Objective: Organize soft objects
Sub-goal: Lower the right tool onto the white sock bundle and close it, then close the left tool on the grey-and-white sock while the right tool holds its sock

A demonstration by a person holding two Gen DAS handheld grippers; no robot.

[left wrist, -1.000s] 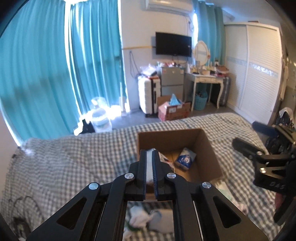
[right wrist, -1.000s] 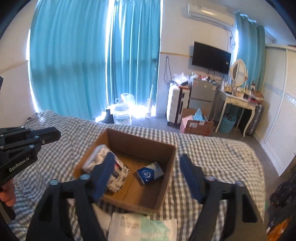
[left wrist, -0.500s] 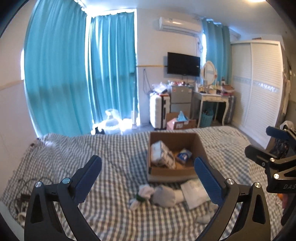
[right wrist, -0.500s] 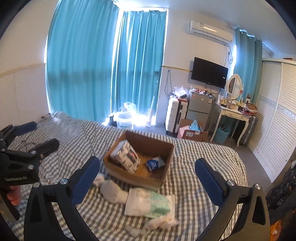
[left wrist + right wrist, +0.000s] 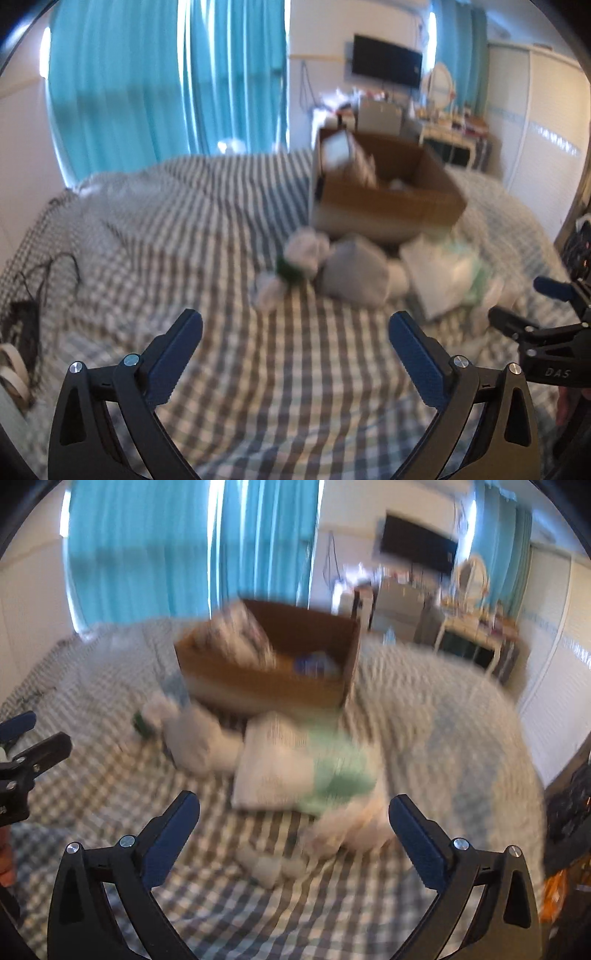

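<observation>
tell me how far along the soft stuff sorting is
Partly done. The cardboard box already holds a white pack and a small blue packet. Nothing is in hand: the left gripper and right gripper are both open and empty. Left on the checked bed in front of the box: a grey pouch, a white-and-green pack and some small white pieces, blurred.

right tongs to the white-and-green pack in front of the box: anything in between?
Nothing visible. The right tongs are open, with only checked bedding before the pack. Small white soft items lie just off that line. The frame is blurred.
</observation>
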